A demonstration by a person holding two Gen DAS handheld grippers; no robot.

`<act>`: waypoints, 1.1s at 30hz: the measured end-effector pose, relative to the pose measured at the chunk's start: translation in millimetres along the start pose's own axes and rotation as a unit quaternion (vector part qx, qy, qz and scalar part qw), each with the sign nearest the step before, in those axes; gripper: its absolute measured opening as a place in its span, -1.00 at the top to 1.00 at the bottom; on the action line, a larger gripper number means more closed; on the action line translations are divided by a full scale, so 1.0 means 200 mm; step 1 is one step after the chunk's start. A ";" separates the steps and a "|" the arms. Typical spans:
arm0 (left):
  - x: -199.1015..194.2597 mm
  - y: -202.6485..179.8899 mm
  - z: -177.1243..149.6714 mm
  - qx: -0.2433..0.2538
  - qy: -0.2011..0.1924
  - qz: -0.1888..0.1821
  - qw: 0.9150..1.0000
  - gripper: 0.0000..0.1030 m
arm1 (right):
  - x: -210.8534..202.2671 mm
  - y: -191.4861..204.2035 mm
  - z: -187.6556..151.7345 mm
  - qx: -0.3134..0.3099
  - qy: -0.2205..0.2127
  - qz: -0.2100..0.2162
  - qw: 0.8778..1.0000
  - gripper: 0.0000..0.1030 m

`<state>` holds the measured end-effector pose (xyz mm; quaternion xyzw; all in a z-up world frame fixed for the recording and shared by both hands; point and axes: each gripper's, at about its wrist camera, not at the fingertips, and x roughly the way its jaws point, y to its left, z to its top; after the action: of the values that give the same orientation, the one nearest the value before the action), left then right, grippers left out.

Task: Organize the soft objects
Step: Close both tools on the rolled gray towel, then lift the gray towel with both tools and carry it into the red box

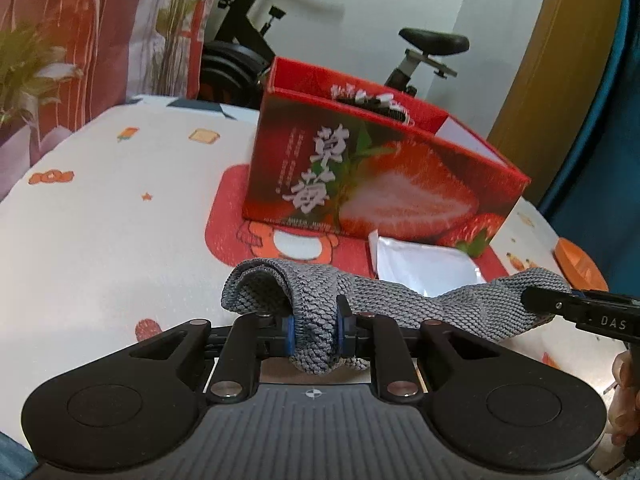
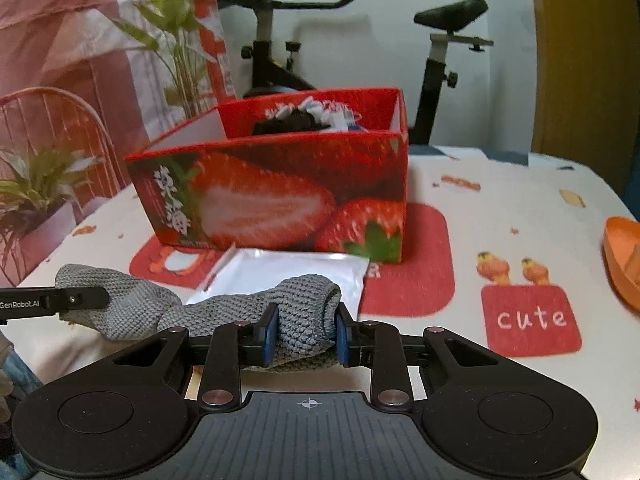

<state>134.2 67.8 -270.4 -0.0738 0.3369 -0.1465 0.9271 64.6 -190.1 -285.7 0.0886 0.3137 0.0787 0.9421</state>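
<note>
A grey knitted cloth [image 1: 400,300] stretches between both grippers just above the table. My left gripper [image 1: 316,330] is shut on its left end, which folds over the fingers. My right gripper [image 2: 306,334] is shut on the other end of the grey knitted cloth [image 2: 224,312]. Each gripper shows at the edge of the other's view: the right gripper [image 1: 548,300] at the right, the left gripper [image 2: 86,300] at the left. Behind the cloth stands an open red strawberry box [image 1: 360,184] [image 2: 280,196] with dark and white soft items inside.
A silvery white pouch [image 1: 424,268] [image 2: 288,272] lies flat between cloth and box. An orange dish [image 2: 624,260] sits at the table's right edge. The tablecloth [image 1: 100,220] is white with red cartoon patches. An exercise bike [image 2: 436,60] and potted plants [image 2: 36,188] stand behind.
</note>
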 end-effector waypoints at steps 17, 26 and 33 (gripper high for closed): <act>-0.15 -0.01 0.18 0.010 -0.074 -0.019 0.997 0.63 | -0.08 0.10 0.20 -0.071 -0.080 0.001 0.994 0.51; -0.20 -0.11 0.46 0.042 -0.135 -0.048 0.989 0.63 | -0.10 0.14 0.49 -0.112 -0.140 -0.005 0.984 0.51; -0.06 -0.21 0.67 0.073 -0.139 -0.047 0.987 0.63 | -0.02 0.12 0.66 -0.139 -0.164 -0.037 0.976 0.51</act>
<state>202.6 37.7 -151.2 -0.0414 0.1896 -0.2026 0.9598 139.0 -184.1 -174.4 -0.0431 0.1436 0.0708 0.9862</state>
